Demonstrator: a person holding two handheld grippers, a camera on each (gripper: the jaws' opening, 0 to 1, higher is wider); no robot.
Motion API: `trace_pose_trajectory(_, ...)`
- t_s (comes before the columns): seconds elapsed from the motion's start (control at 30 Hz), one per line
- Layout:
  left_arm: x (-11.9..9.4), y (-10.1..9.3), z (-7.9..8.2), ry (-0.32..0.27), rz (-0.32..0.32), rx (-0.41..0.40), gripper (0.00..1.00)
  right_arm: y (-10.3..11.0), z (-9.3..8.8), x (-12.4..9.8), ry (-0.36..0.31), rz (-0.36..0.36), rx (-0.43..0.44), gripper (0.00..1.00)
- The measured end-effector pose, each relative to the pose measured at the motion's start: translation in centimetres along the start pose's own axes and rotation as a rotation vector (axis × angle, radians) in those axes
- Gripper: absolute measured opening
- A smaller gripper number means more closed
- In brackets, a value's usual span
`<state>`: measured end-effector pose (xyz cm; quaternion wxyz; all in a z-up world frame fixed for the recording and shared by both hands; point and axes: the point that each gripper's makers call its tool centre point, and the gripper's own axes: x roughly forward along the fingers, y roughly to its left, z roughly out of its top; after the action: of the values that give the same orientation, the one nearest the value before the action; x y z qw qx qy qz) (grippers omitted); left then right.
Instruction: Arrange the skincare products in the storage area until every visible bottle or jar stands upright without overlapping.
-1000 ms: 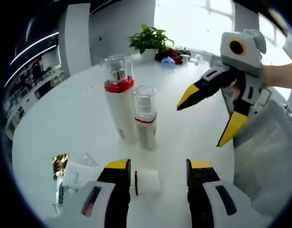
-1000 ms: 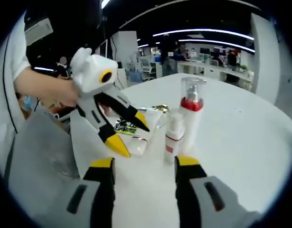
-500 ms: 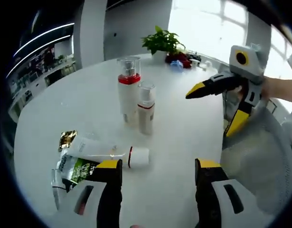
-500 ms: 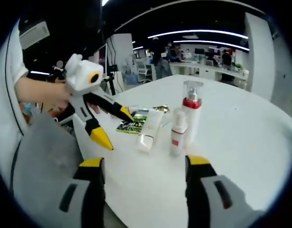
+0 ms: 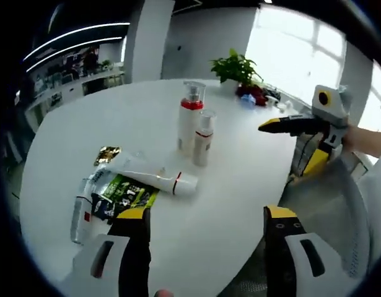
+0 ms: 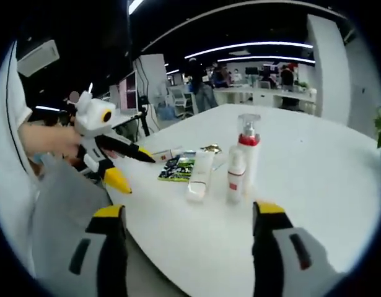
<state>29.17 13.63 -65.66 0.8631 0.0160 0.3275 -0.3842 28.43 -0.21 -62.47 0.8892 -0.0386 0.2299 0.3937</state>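
Sachet (image 5: 124,194) partly hidden under lying tube (image 5: 147,174); print unreadable. Labels on both upright bottles (image 6: 242,162) too small. Far clutter by plant (image 5: 235,66) blurred.

Both grippers are pulling back from the bottles: the left gripper (image 5: 205,223) and right gripper (image 6: 187,219) are now hanging past the tabletop (image 5: 85,130) edge.

The left gripper view looks out over its own hand-held gripper (image 5: 204,216) across the counter (image 5: 109,124) towards bright windows. The right gripper view faces the office interior from the counter's edge (image 6: 314,179). Both share the two standing bottles (image 5: 196,127) (image 6: 243,158) ahead and each other's hand-held gripper.
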Motion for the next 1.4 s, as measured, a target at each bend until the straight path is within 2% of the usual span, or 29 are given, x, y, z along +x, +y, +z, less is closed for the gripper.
trace_pose_trajectory(0.3, -3.6, -0.5, -1.3, -0.037, 0.054, -0.077, 0.85, 0.9, 0.4, -1.0, -0.021, -0.025, 0.007, 0.92)
trace_pose_trajectory(0.53, -4.8, -0.6, -1.2, -0.054, 0.072, -0.082, 0.95, 1.2, 0.2, -1.2, -0.035, -0.045, 0.035, 0.99)
trace_pose_trajectory(0.83, -4.7, -0.3, -1.1, -0.046, 0.079, -0.083, 0.97, 0.7, 0.0, -1.4, -0.051, -0.083, 0.047, 1.00)
trace_pose_trajectory(1.0, -4.0, 0.1, -0.6, -0.041, 0.098, -0.111, 0.97, 1.0, -0.6, -1.2, -0.023, -0.091, 0.007, 1.00)
trace_pose_trajectory(1.17, -2.9, 1.6, 0.1, -0.040, 0.163, -0.188, 0.97, 1.2, -0.9, -1.0, -0.001, -0.101, -0.041, 1.00)
trace_pose_trajectory(1.4, -0.7, 2.6, 0.9, 0.005, 0.182, -0.197, 0.97, 0.5, -0.8, -1.0, -0.014, -0.115, -0.018, 1.00)
